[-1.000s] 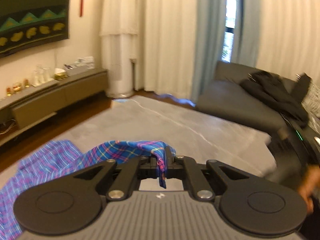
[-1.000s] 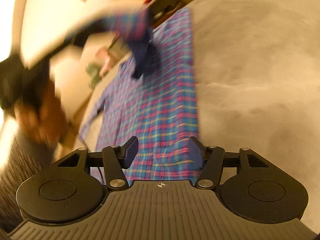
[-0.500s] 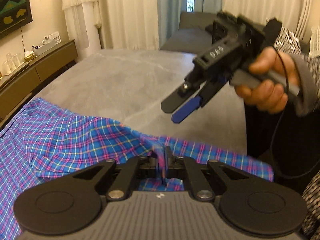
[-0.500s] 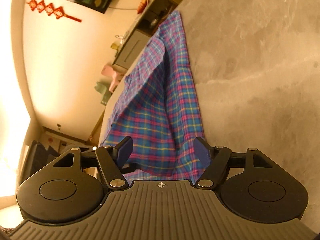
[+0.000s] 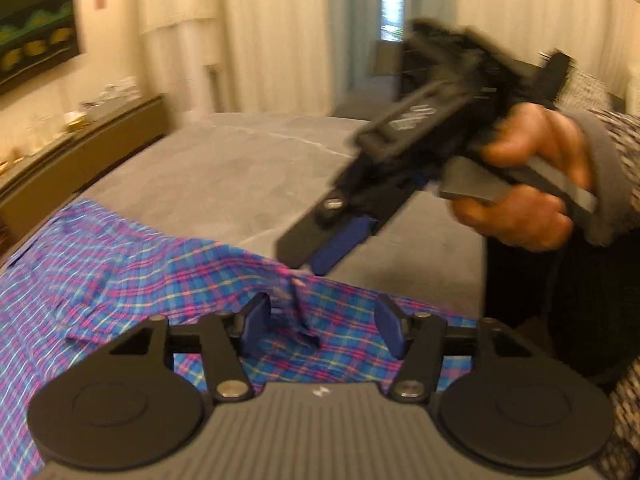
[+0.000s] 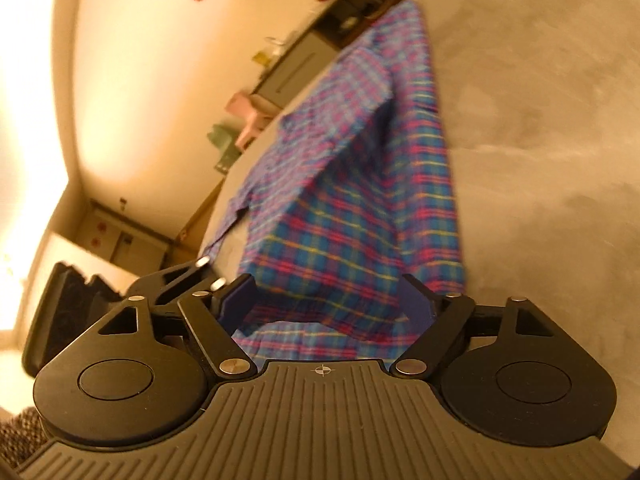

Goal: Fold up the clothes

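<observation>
In the left wrist view the left claw (image 5: 320,322) is opening over the plaid shirt (image 5: 120,276) on the grey table (image 5: 224,176), a pinched ridge of cloth standing loose between the pads, so a pad could catch that ridge on withdrawal and drag the fold askew. In the right wrist view the right claw (image 6: 326,306) is opening and grips nothing. The shirt (image 6: 360,184) lies along the table (image 6: 540,120) with one panel tented, and it may slump crooked.
</observation>
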A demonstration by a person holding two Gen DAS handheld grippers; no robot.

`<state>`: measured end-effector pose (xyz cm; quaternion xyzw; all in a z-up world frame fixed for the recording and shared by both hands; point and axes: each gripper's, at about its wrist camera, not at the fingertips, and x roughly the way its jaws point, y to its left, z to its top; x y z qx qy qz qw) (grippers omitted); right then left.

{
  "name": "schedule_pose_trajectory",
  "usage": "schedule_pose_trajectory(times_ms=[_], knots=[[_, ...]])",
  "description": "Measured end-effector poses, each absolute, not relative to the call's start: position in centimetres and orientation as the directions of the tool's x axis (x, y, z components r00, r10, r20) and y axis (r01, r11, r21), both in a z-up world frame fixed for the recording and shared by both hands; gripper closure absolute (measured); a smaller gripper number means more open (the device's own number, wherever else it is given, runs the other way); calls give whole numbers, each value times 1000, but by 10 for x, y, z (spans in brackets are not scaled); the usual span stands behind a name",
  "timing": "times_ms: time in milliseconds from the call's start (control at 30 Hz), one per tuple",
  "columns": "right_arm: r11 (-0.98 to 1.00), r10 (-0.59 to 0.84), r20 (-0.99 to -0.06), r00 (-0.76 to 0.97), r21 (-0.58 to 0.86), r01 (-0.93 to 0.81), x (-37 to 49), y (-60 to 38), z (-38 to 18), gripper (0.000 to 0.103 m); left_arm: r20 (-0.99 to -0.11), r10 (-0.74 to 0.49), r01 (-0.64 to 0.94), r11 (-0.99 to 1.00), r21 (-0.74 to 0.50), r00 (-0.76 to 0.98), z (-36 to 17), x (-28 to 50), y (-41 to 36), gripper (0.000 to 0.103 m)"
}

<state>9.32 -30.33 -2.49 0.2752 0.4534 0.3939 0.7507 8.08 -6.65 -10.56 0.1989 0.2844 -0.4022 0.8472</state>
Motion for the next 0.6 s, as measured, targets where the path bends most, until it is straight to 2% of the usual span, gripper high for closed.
schedule_pose_trajectory(times_ms=[33, 67, 100, 133, 167, 200, 300, 367, 433, 467, 533, 600], knots=[[525, 849, -448, 281, 776, -349, 92, -304, -23, 27, -633, -545, 771, 623, 133, 550, -108, 81, -69, 46], [505, 860, -426, 281, 791, -346, 90, -307, -24, 33, -622, -519, 749, 639, 173, 586, -109, 81, -71, 53], [475, 876, -402, 268, 814, -335, 91, -309, -25, 39, -609, -490, 727, 649, 224, 624, -110, 80, -75, 62], [443, 892, -374, 255, 838, -319, 91, -311, -26, 41, -595, -458, 706, 647, 288, 661, -110, 77, -79, 81], [399, 910, -336, 243, 871, -288, 93, -314, -29, 42, -577, -426, 686, 631, 363, 697, -109, 73, -84, 92], [348, 927, -291, 236, 903, -254, 95, -317, -33, 42, -551, -402, 665, 601, 443, 731, -107, 68, -90, 96], [240, 951, -191, 242, 951, -194, 100, -321, -37, 40, -461, -354, 580, 444, 683, 814, -105, 49, -110, 97], [278, 934, -221, 280, 943, -182, 101, -322, -36, 34, -467, -344, 568, 307, 764, 815, -119, 39, -123, 93], [360, 906, -304, 295, 919, -160, 103, -319, -38, 34, -495, -338, 574, 192, 796, 800, -136, 32, -133, 89], [406, 889, -352, 294, 902, -148, 104, -316, -40, 38, -516, -338, 590, 167, 790, 787, -145, 31, -136, 87], [492, 851, -436, 294, 858, -150, 102, -312, -43, 47, -554, -341, 628, 161, 761, 759, -155, 32, -137, 75], [569, 807, -511, 297, 807, -160, 100, -309, -44, 64, -585, -356, 678, 258, 688, 729, -147, 41, -129, 66]])
